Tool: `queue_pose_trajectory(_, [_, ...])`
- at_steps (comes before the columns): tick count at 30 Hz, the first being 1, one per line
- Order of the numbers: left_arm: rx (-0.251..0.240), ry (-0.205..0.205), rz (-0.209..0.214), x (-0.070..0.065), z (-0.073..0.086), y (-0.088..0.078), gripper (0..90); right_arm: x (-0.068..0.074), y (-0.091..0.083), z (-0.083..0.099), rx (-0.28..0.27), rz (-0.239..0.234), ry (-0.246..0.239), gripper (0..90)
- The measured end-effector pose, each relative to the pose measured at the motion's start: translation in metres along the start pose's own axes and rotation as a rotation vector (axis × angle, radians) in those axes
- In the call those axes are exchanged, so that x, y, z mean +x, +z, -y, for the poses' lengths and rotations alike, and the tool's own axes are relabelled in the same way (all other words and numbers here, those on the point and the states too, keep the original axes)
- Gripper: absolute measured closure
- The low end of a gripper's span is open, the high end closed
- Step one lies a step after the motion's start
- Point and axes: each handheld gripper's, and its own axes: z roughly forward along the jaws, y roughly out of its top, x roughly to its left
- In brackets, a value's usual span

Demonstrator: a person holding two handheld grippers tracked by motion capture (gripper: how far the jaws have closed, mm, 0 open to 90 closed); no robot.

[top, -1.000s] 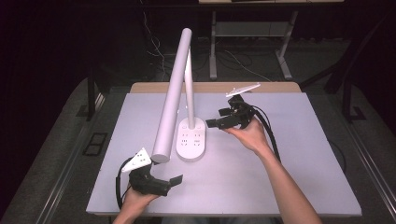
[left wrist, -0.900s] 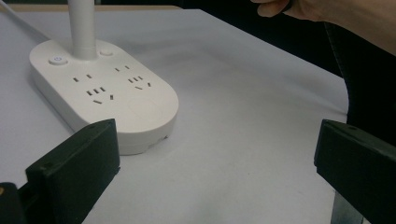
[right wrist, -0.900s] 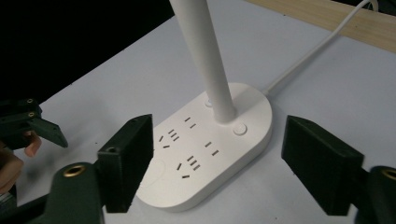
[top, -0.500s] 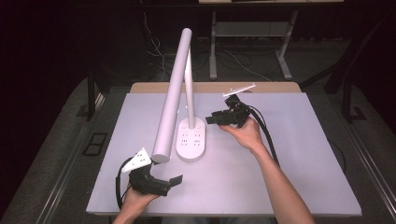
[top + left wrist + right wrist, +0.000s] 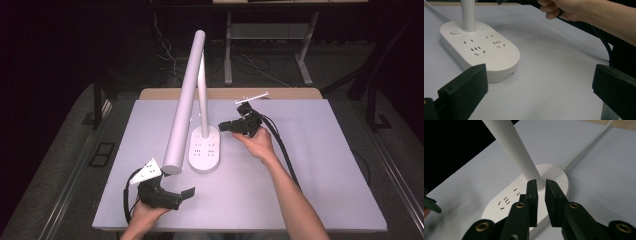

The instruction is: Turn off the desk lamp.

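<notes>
Right gripper nearly closed, jaws just been closing with nothing between them, aimed at lamp base near middle of table. Left gripper open, near front edge. Probably about to press a button: needs gentle downward touch.

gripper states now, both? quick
Left gripper: open, nothing between the jaws, near the table's front edge.
Right gripper: jaws have just been closing, narrow gap left, nothing gripped, over the lamp base.
</notes>
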Motion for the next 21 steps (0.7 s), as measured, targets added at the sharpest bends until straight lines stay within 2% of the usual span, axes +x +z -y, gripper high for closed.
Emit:
queue_pose_trajectory(6, [0.0, 0.004, -0.001, 0.0, 0.0, 0.0, 0.0, -0.002, 0.008, -0.001, 0.001, 0.004, 0.008, 89.8])
queue_pose_trajectory(21, [-0.003, 0.0, 0.006, 0.0, 0.0, -0.001, 0.0, 0.0, 0.04, -0.003, 0.041, 0.01, -0.002, 89.9])
